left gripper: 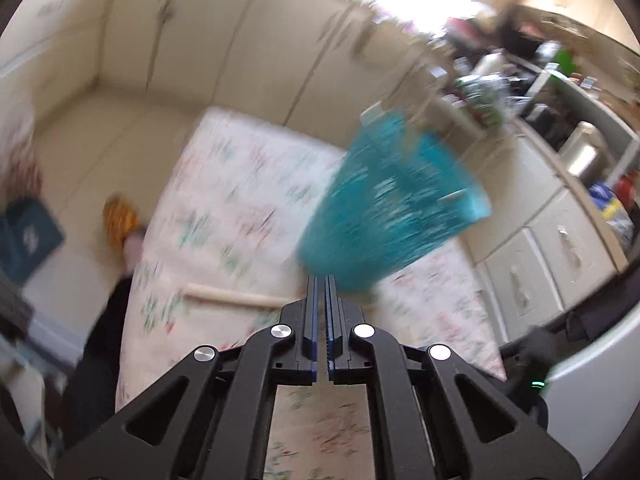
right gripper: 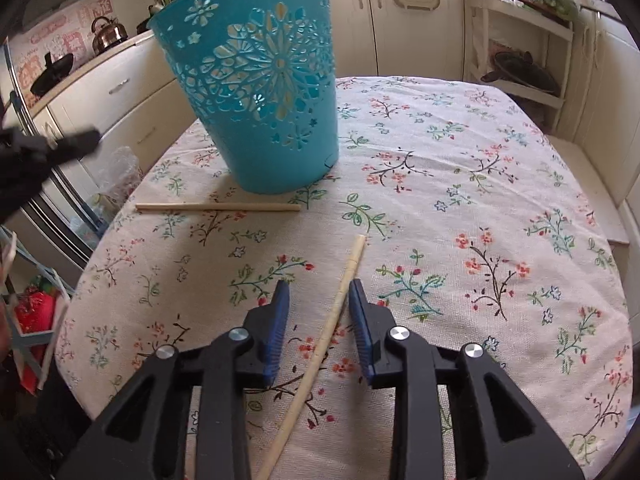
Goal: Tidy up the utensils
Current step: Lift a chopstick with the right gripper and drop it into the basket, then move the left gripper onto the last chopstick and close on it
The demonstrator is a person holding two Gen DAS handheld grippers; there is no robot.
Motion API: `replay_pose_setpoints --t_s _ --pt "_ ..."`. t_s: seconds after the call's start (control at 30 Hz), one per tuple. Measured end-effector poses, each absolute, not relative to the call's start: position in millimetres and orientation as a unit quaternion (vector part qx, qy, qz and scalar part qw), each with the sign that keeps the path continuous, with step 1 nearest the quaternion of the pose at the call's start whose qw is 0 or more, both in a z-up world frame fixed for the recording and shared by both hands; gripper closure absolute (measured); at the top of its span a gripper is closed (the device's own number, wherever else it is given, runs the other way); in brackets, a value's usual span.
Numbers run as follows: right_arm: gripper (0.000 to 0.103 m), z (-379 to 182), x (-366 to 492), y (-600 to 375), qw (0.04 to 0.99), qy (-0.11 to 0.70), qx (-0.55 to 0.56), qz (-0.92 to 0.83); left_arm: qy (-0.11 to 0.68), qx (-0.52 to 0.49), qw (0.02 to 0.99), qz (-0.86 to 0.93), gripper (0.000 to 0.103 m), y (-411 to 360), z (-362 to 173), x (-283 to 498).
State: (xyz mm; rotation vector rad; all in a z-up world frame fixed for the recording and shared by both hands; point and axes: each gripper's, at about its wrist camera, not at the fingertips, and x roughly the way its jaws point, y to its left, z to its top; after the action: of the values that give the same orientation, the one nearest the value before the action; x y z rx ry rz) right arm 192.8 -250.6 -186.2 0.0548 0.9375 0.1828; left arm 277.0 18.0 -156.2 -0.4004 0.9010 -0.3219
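Observation:
A teal cut-out plastic basket point(right gripper: 264, 88) stands upright on the floral tablecloth point(right gripper: 460, 208); it shows blurred in the left wrist view point(left gripper: 384, 204). One pale wooden chopstick point(right gripper: 218, 207) lies just in front of the basket; it also shows in the left wrist view point(left gripper: 236, 297). A second chopstick point(right gripper: 320, 348) lies between the open fingers of my right gripper point(right gripper: 318, 292), closer to the right finger. My left gripper point(left gripper: 321, 282) is shut with nothing between its fingers, above the table near the basket's base. It appears blurred at the left of the right wrist view point(right gripper: 52, 148).
Cream cabinets point(right gripper: 420, 12) surround the table. A kettle point(right gripper: 107, 34) and pan sit on the counter at the left. A white shelf rack point(right gripper: 520, 52) stands at the back right. A red item in a crate point(right gripper: 36, 312) is by the table's left edge.

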Motion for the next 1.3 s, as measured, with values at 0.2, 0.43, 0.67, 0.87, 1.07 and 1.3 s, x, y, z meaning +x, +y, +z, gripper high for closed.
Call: replay_pose_setpoints --t_s 0.2,0.43,0.67,0.87,1.07,1.3 --pt "0.097 -186 195 -256 0.888 0.455 0.012 0.061 0.448 -0.203 0.864 -0.104 0.081 32 -192 285" --pt "0.097 -141 186 -289 0.903 0.398 0.131 0.095 0.440 -0.188 0.873 -0.098 0.063 29 -212 279" --pt "0.097 -37 205 -296 0.930 0.254 0.214 0.156 0.427 -0.179 0.881 -0.098 0.059 26 -218 276" --pt "0.097 41 250 -267 0.955 0.143 0.192 0.175 0.425 -0.187 0.880 -0.101 0.054 28 -221 276" --pt "0.097 38 296 -231 0.981 0.102 0.118 0.116 0.419 -0.200 0.880 -0.100 0.052 32 -223 275" --pt "0.094 -16 283 -212 0.973 0.160 0.073 0.149 0.407 -0.223 0.881 -0.097 0.051 40 -223 272"
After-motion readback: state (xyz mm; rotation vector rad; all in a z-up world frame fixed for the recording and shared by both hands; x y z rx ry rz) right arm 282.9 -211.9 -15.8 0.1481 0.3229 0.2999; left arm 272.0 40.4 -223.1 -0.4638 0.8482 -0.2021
